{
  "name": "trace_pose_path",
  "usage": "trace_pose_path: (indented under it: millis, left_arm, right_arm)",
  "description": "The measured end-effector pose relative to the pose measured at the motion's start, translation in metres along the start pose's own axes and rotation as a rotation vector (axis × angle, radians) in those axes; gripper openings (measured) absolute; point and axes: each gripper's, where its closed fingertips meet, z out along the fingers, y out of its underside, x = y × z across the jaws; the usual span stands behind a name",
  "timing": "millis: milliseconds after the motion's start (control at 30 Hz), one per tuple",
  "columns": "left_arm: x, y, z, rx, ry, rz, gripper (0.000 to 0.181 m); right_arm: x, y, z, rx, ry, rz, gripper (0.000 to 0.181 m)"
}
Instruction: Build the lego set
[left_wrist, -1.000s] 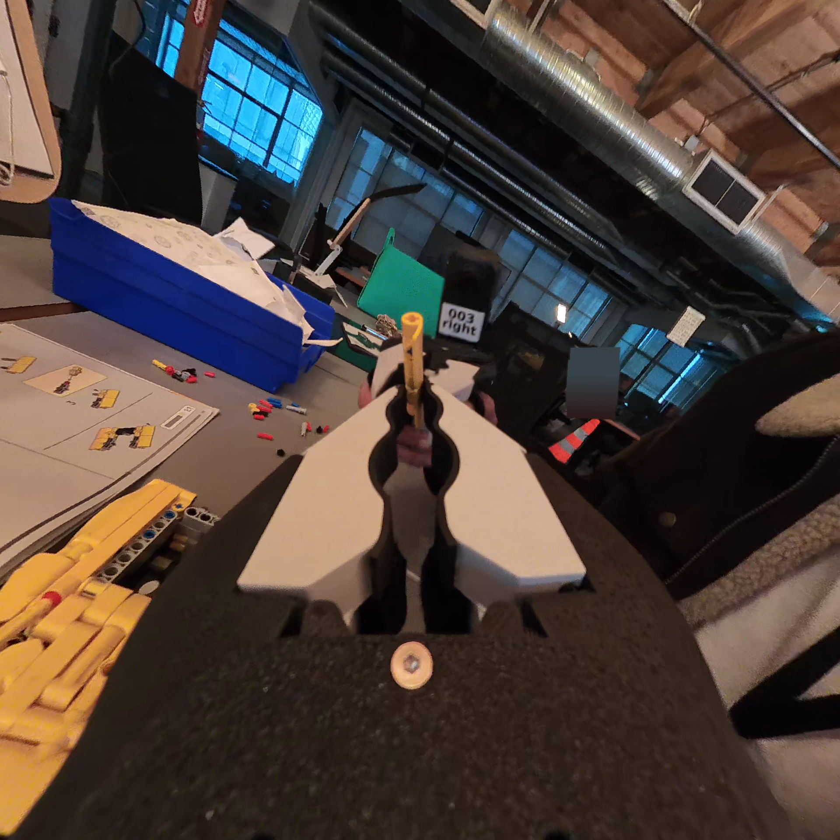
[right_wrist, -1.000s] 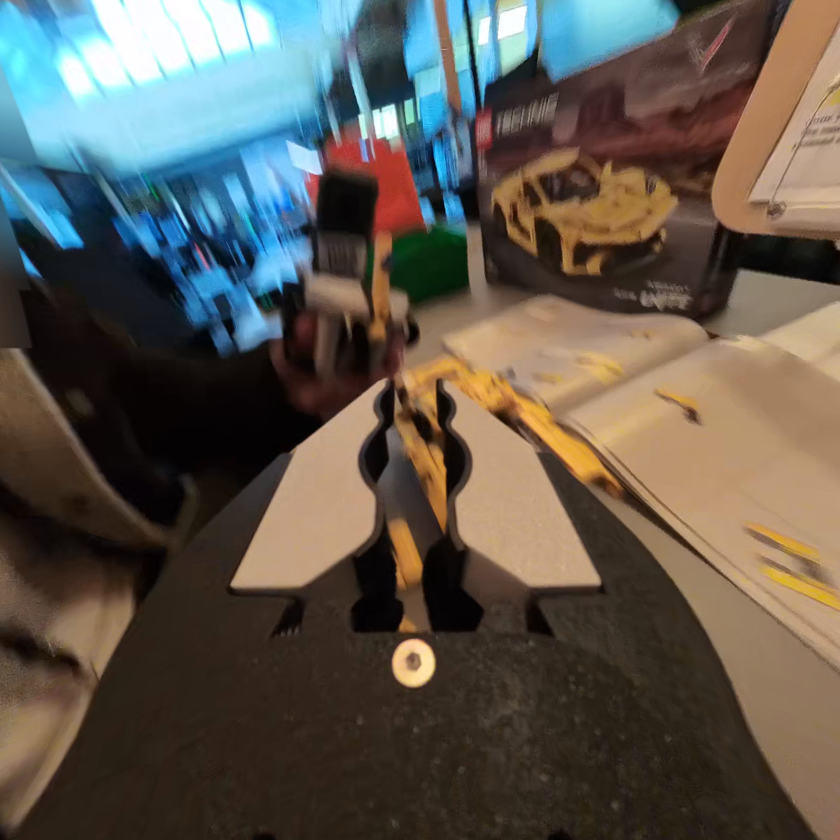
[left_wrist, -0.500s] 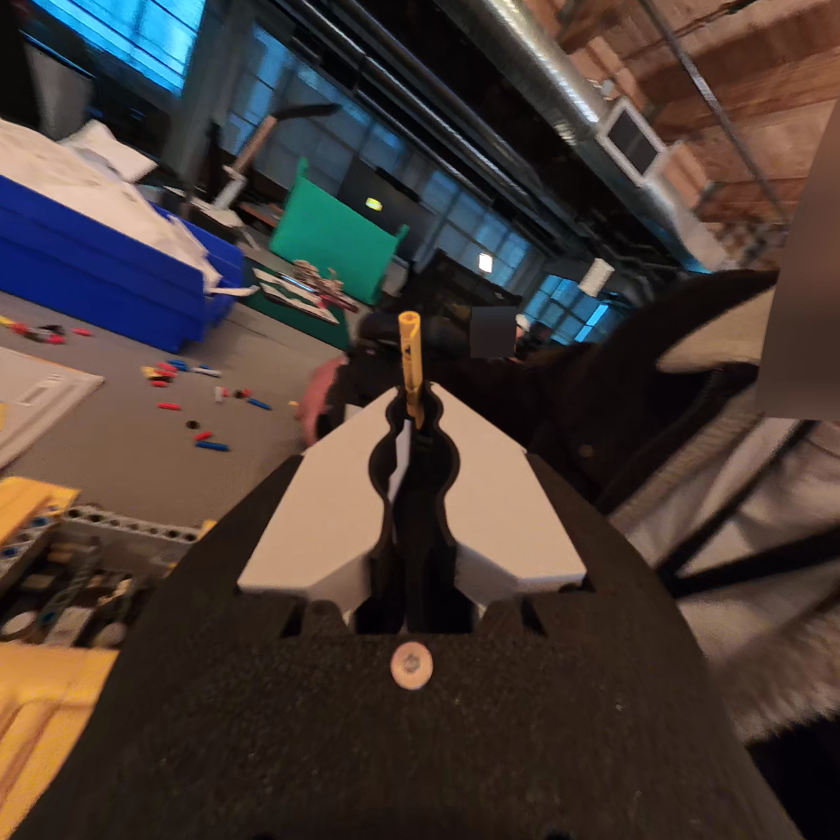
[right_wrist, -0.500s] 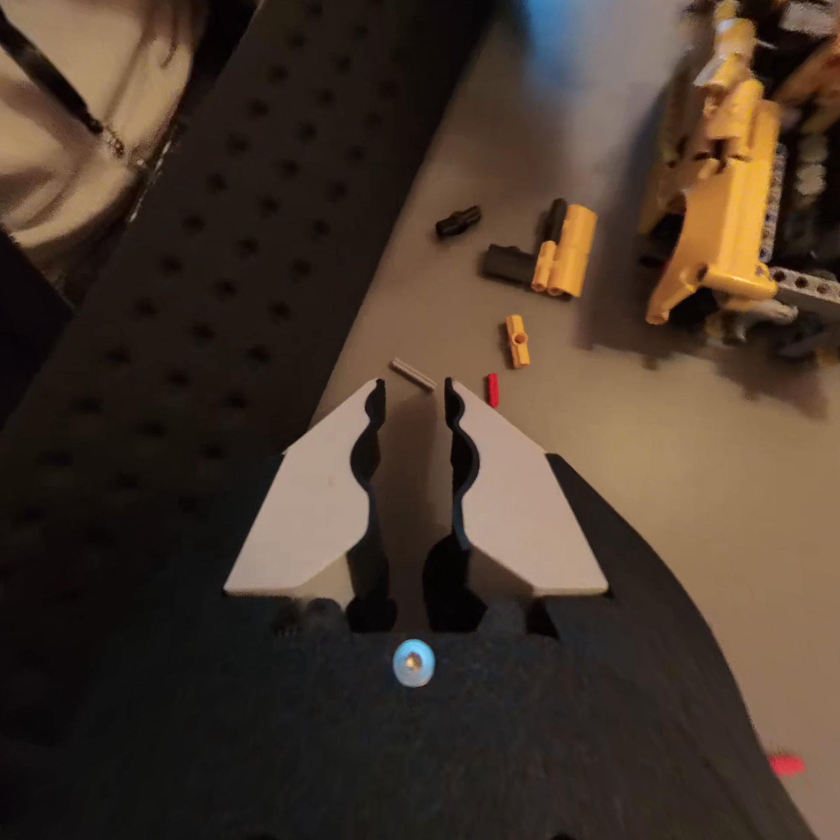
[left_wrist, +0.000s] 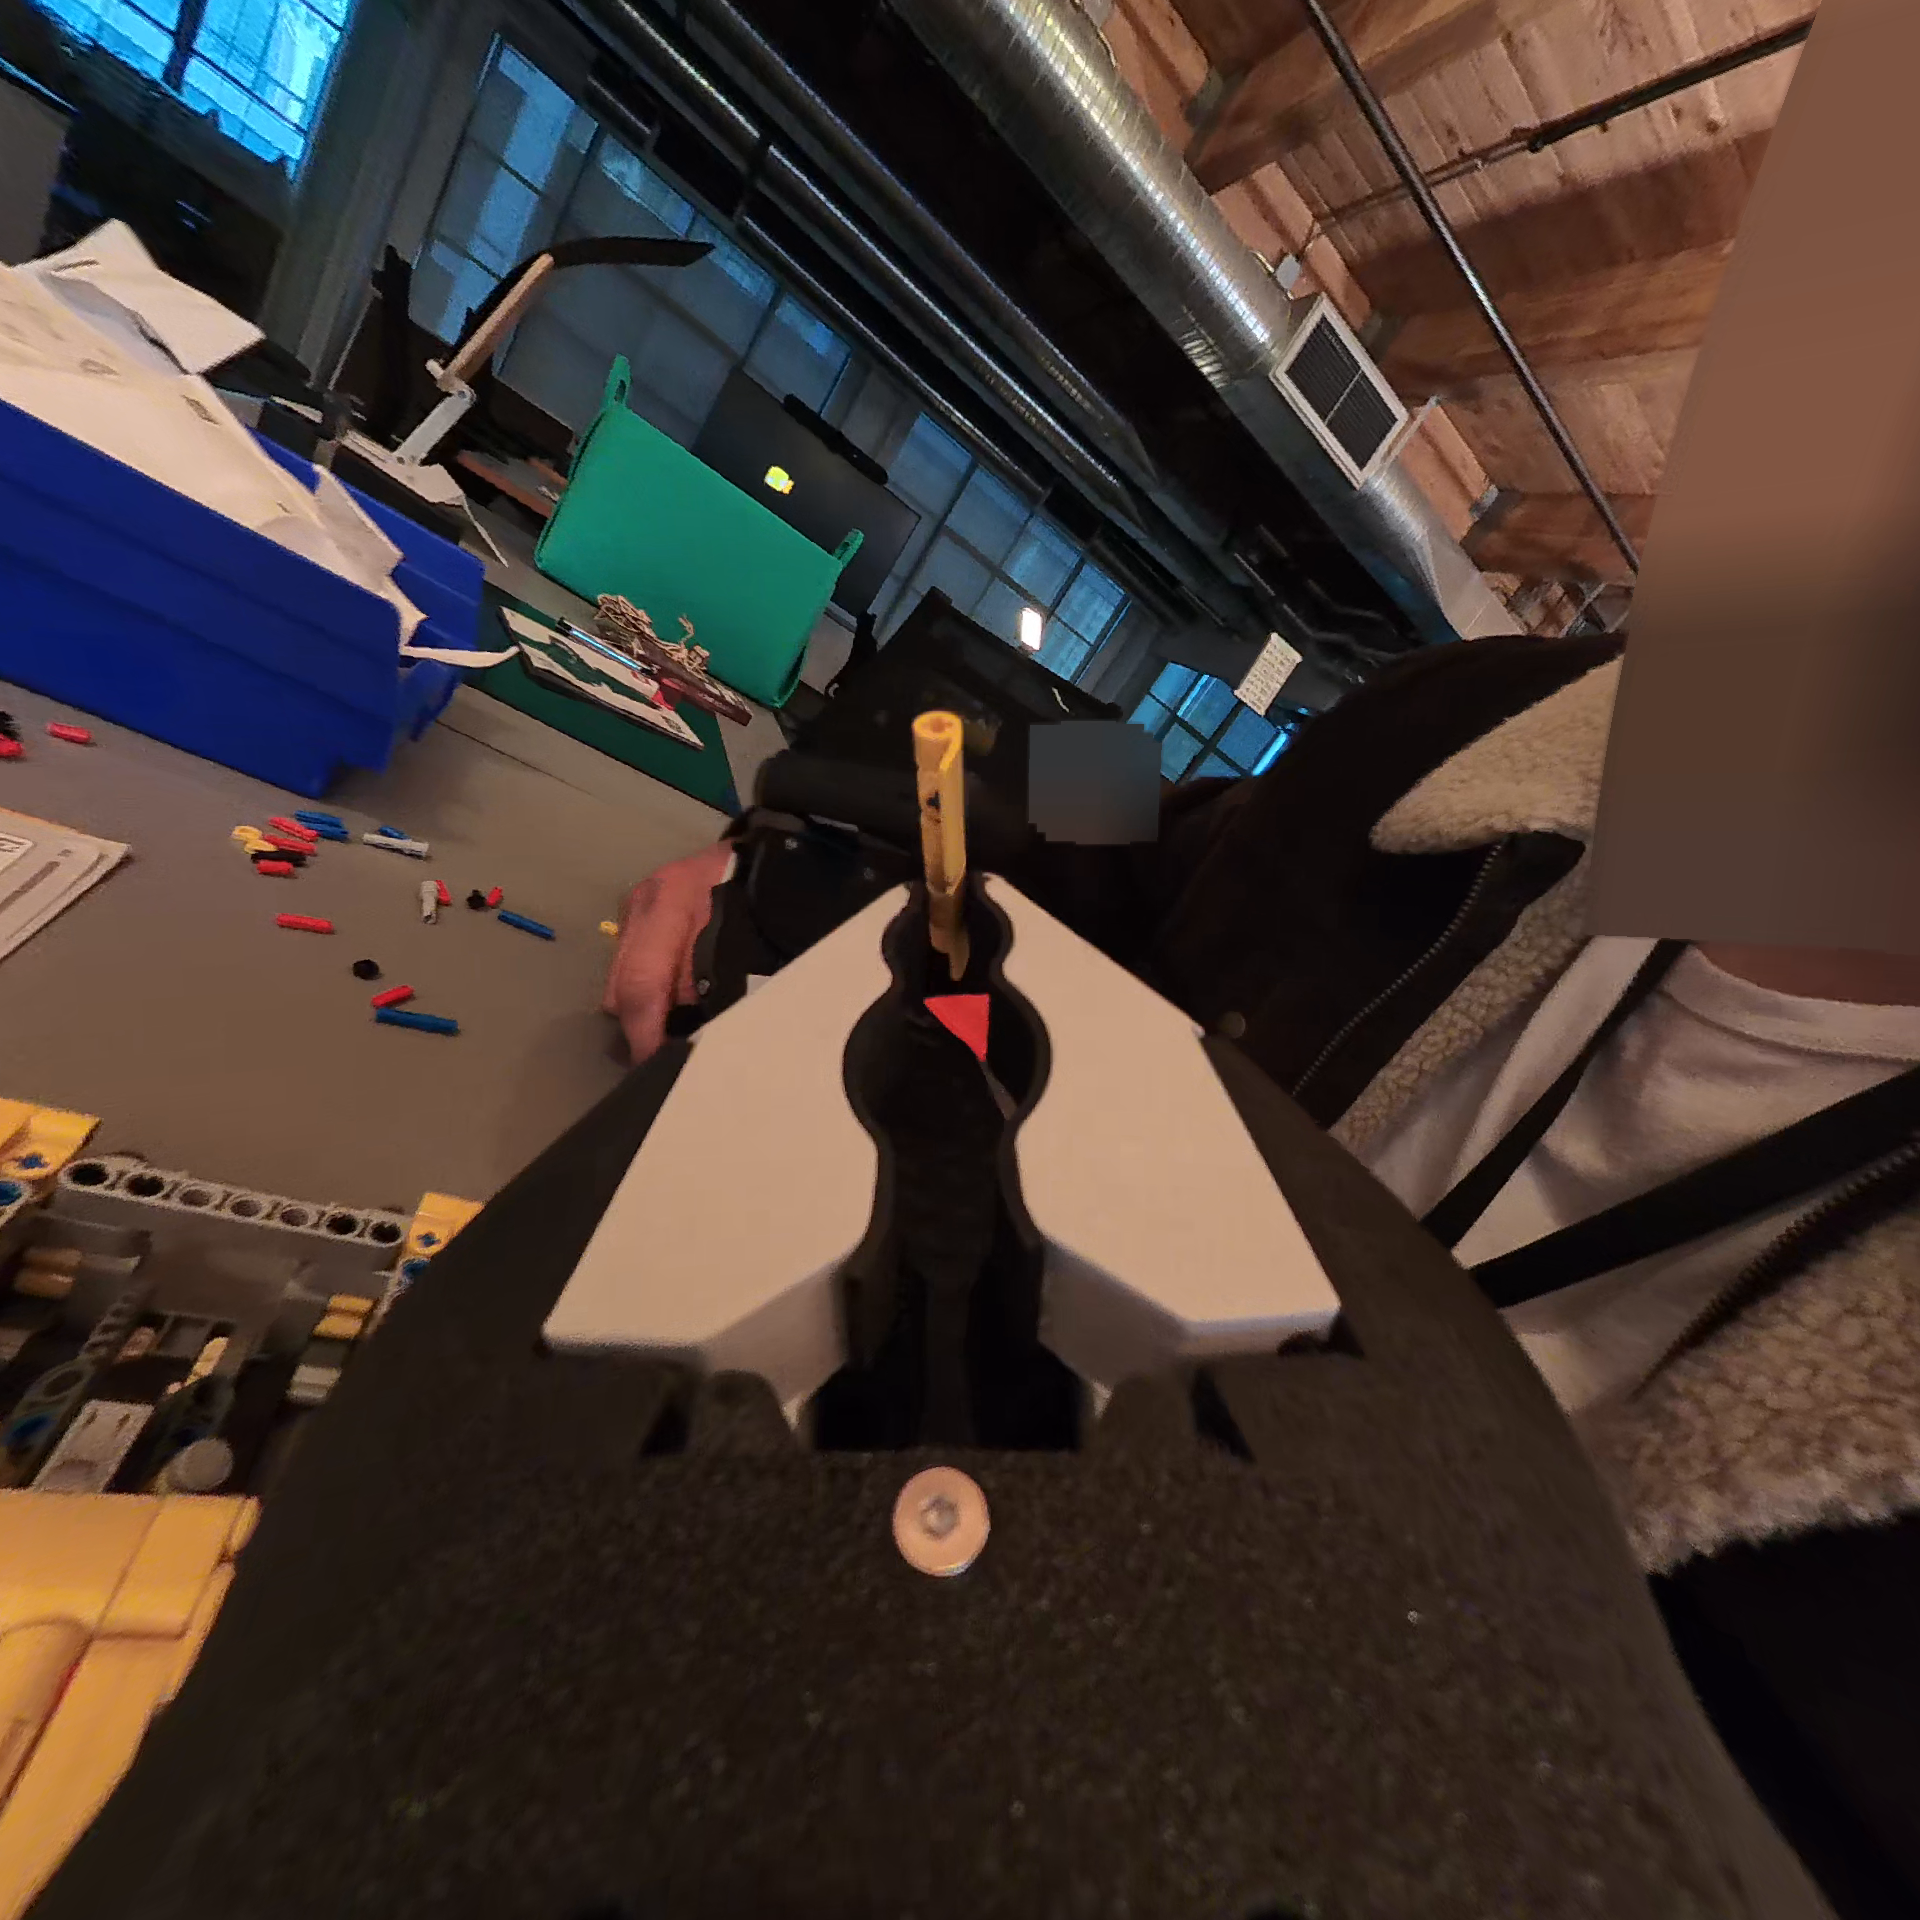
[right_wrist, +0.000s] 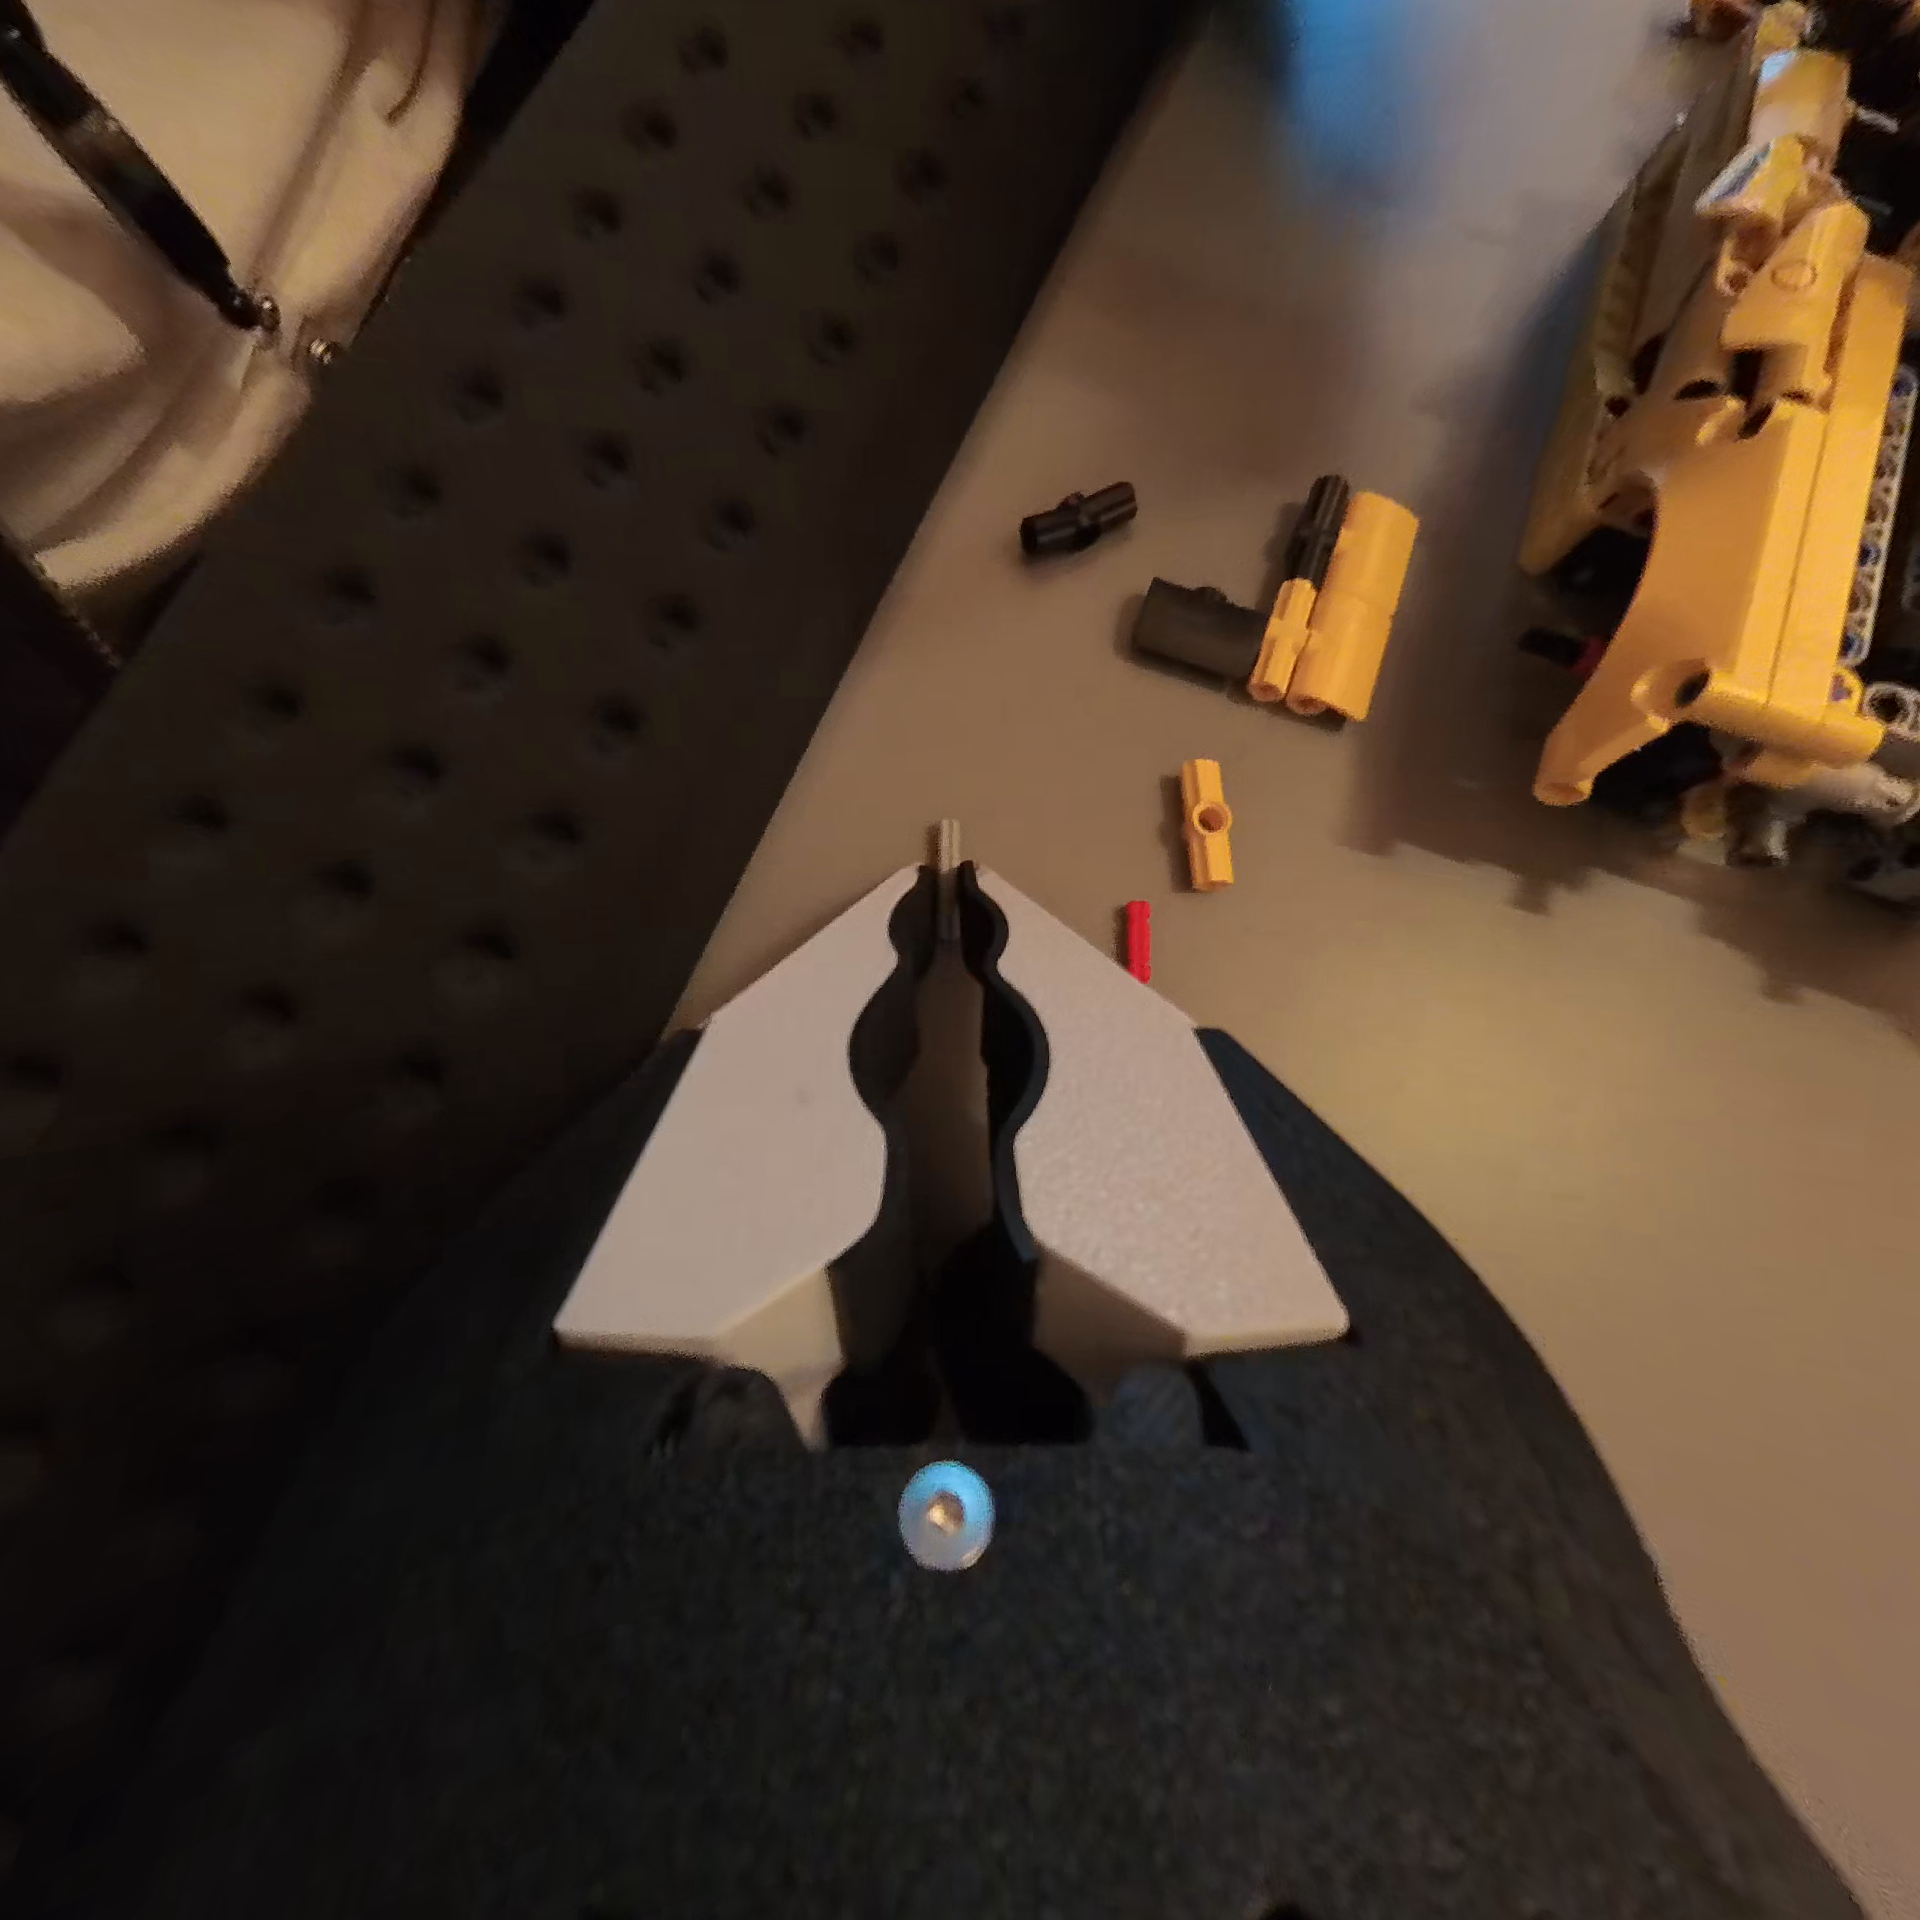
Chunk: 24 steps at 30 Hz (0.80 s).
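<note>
The fingers (left_wrist: 1122, 1039) of the left gripper (left_wrist: 943, 904) pinch a yellow beam (left_wrist: 938, 821) that stands upright past their tips, held above the desk (left_wrist: 208, 1039). The right gripper (right_wrist: 951, 883) is closed on a thin grey axle (right_wrist: 947, 847) low over the desk, beside a perforated black board (right_wrist: 468, 623). Only the right view shows what lies near it: one red pin (right_wrist: 1138, 935), one yellow connector (right_wrist: 1205, 826), one black pin (right_wrist: 1075, 520), one yellow-and-black subassembly (right_wrist: 1320, 613) and the yellow model (right_wrist: 1745, 520). Only the left view shows a blue bin (left_wrist: 187, 613), a green bag (left_wrist: 686, 566), scattered red, blue and black pins (left_wrist: 343, 894) and a hand (left_wrist: 655, 945) on the desk
</note>
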Motion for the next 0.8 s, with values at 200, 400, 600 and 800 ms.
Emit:
trace_pose_path:
  millis: [200, 400, 600, 800]
  left_arm:
    - [-0.005, 0.001, 0.000, -0.004, -0.041, 0.002, 0.007]
    - [-0.008, 0.000, 0.000, 0.005, -0.061, 0.010, 0.007]
    - [-0.023, 0.006, -0.002, -0.029, -0.147, 0.006, 0.007]
    - [-0.029, 0.018, 0.001, -0.095, -0.164, -0.008, 0.007]
  right_arm:
    - [0.000, -0.003, 0.004, -0.031, 0.069, 0.064, 0.004]
    - [0.002, -0.004, 0.003, -0.046, 0.130, 0.062, 0.004]
    - [0.067, -0.059, -0.061, 0.088, 0.534, -0.029, 0.003]
    - [0.090, -0.101, -0.090, 0.044, 0.711, -0.068, 0.003]
